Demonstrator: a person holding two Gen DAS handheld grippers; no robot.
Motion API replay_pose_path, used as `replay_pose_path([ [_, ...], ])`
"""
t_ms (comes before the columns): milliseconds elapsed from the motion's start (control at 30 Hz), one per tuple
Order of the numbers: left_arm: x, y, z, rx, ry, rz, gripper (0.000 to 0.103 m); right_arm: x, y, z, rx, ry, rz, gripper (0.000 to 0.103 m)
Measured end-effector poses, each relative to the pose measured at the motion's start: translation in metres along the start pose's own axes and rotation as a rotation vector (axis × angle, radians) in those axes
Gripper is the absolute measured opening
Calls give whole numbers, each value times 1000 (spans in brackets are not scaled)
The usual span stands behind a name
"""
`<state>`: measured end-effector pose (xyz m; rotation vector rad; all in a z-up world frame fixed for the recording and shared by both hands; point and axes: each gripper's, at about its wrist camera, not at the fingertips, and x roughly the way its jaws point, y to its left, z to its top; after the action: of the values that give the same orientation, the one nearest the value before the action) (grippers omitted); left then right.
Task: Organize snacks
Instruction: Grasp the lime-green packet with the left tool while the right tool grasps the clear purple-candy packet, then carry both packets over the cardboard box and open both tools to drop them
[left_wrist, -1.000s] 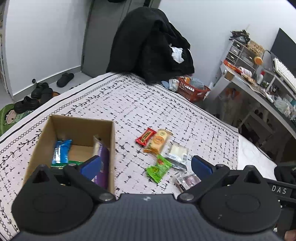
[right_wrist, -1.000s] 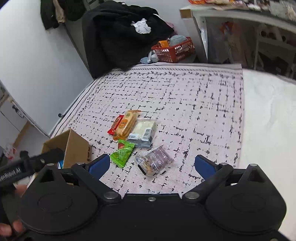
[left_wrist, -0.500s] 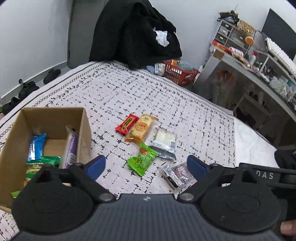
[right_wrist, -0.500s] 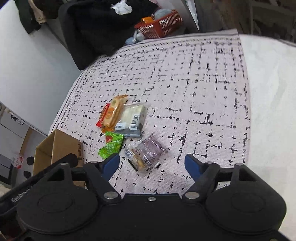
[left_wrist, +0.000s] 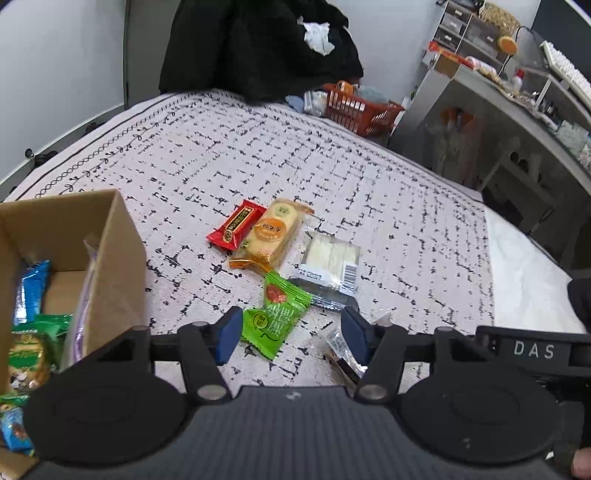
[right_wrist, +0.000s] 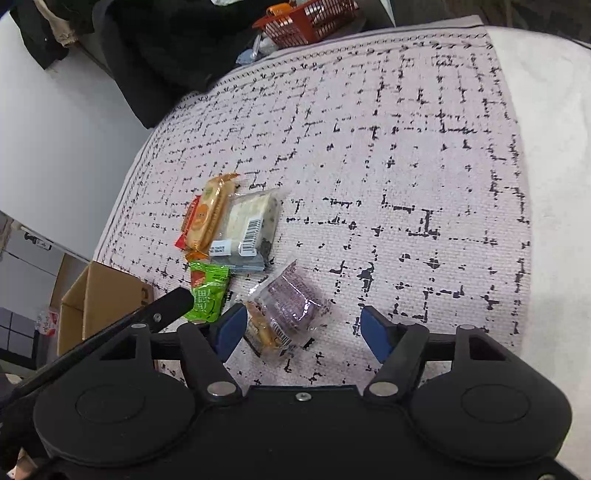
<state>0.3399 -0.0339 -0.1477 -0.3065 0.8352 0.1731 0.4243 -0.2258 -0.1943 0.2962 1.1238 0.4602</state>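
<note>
Loose snacks lie on the patterned bedspread: a red packet (left_wrist: 236, 229), a yellow biscuit pack (left_wrist: 273, 232), a clear pack of white slices (left_wrist: 328, 262), a green packet (left_wrist: 275, 319) and a clear purple-cake pack (right_wrist: 291, 310). My left gripper (left_wrist: 290, 338) is open, its fingers either side of the green packet's near end. My right gripper (right_wrist: 303, 330) is open around the purple-cake pack. A cardboard box (left_wrist: 110, 236) at left holds several snacks.
The box also shows in the right wrist view (right_wrist: 99, 295). A black pile of clothes (left_wrist: 258, 48) and an orange basket (left_wrist: 358, 110) sit beyond the bed's far edge. A cluttered desk (left_wrist: 517, 96) stands at right. The bare white mattress (right_wrist: 554, 184) lies right of the bedspread.
My left gripper has swung right from over the box to the green packet. My right gripper has moved down and forward over the purple-cake pack. Both stay open.
</note>
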Motion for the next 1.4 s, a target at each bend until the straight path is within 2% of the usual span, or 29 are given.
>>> replay_pose_path([
  [233,33,4,2,6,48,44,54,23,2,3,-42,21,-32,65],
  [533,65,8,-4,24,100,58,53,34,17,3,-162,17,-73,69],
  [633,69,8,-5,35,97,76,53,35,20,2,-192,10,-87,66],
  [700,69,8,-5,41,91,75,52,35,22,1,-205,4,-89,57],
  [733,69,8,-5,42,87,75,47,35,22,0,-206,4,-84,51],
  [767,69,8,-6,42,83,79,43,34,22,0,-206,4,-82,50],
  [800,69,9,-6,42,80,82,34,34,22,0,-205,3,-81,49],
  [1000,57,11,-3,25,72,69,17,25,17,-2,-176,-3,-74,45],
  [1400,15,5,-3,13,9,-1,15,-8,27,-9,-180,-76,-125,40],
])
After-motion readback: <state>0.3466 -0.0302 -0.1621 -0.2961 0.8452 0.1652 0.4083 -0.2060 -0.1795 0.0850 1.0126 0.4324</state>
